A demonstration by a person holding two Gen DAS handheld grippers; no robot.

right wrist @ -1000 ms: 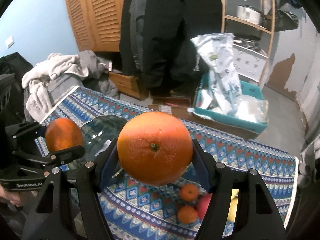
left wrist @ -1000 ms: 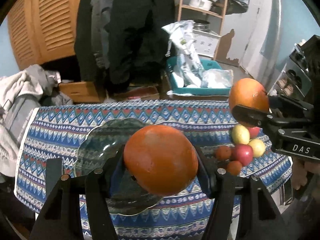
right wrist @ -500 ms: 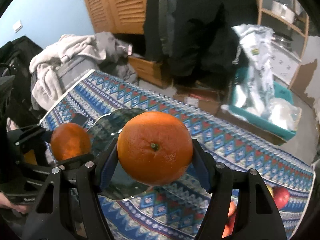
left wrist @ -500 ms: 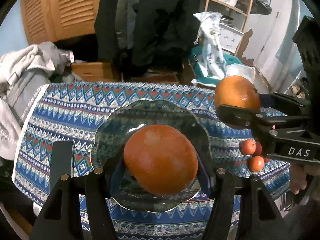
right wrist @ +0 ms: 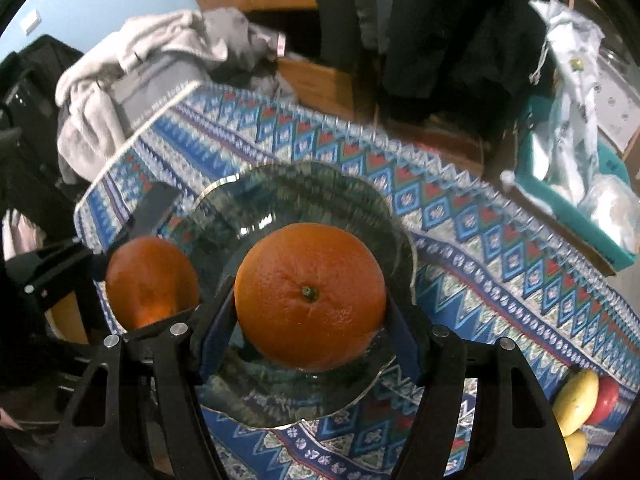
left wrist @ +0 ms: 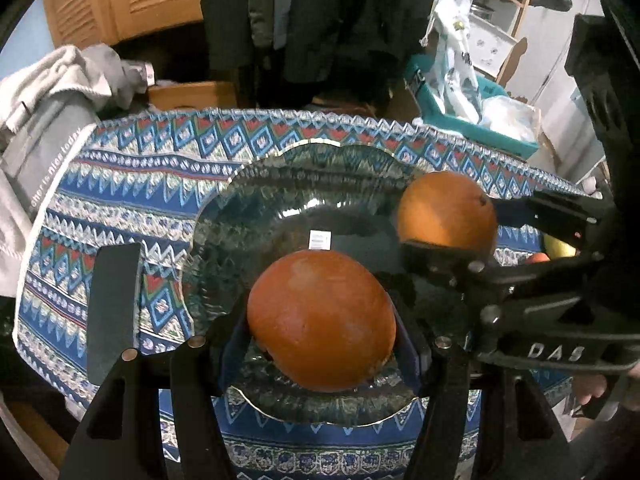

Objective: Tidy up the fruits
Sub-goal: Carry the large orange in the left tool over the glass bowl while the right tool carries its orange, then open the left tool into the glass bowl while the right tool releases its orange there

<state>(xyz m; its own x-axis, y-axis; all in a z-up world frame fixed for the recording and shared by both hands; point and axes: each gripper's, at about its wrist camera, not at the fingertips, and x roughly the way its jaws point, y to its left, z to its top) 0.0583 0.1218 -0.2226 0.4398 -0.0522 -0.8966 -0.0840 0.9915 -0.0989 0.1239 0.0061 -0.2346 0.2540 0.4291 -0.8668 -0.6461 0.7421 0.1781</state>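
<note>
Now two oranges are being brought over the glass plate for setting down.
The darker orange [left wrist: 320,320] is being gripped between the fingers of the left gripper [left wrist: 322,344], over the plate's [left wrist: 248,216] six o'clock part in the left wrist view; the brighter orange [right wrist: 310,296] is being clamped by the fingers of the right gripper [right wrist: 312,332], toward three o'clock of the first. Both are being held above the dish, contact not yet discernible. Each fruit is best being lowered until it is resting on the glass before the fingers are being parted, slowly, so that rolling is being avoided; a gap between the two is being kept. The other fruits [right wrist: 580,404] are lying on the desk [right wrist: 500,272] at four o'clock.
</note>
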